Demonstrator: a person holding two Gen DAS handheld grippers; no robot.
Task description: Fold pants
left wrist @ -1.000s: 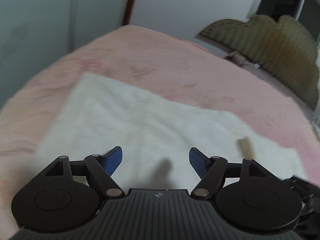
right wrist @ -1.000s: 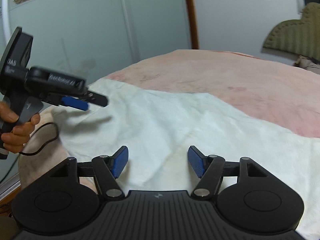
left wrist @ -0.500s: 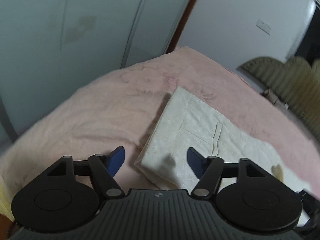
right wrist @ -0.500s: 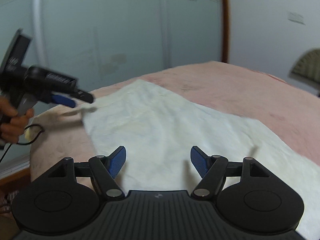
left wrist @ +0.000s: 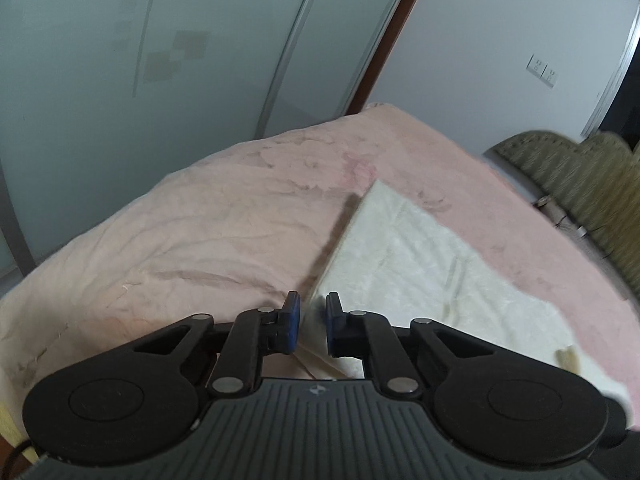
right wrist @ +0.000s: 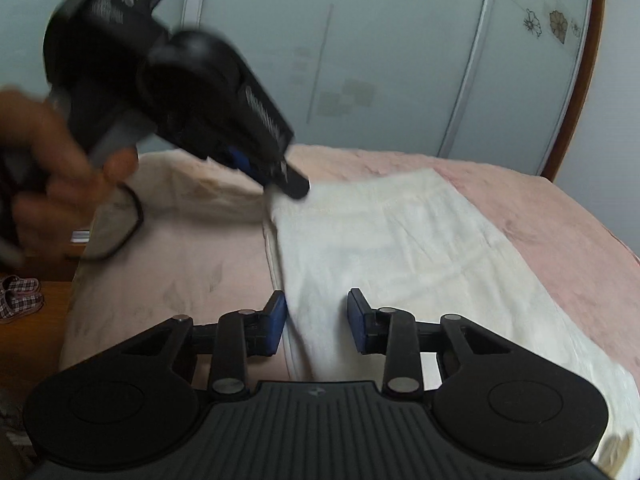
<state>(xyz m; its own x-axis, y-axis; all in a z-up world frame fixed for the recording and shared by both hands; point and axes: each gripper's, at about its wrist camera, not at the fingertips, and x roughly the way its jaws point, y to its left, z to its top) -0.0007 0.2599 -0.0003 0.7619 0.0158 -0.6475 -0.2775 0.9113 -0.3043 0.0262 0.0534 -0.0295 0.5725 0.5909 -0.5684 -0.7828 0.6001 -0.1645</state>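
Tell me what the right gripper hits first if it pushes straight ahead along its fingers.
Likely the white pants: the right gripper is open, straddling their left edge, with cloth running ahead on the pink bed.

Cream pants point(left wrist: 420, 264) lie flat, seemingly folded, on the pink bed point(left wrist: 192, 232).

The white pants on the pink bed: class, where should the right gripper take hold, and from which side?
Grip the near left edge of the pants, sliding the right gripper in low from the bed's bare side. The layers stack there, forming a raised lip.
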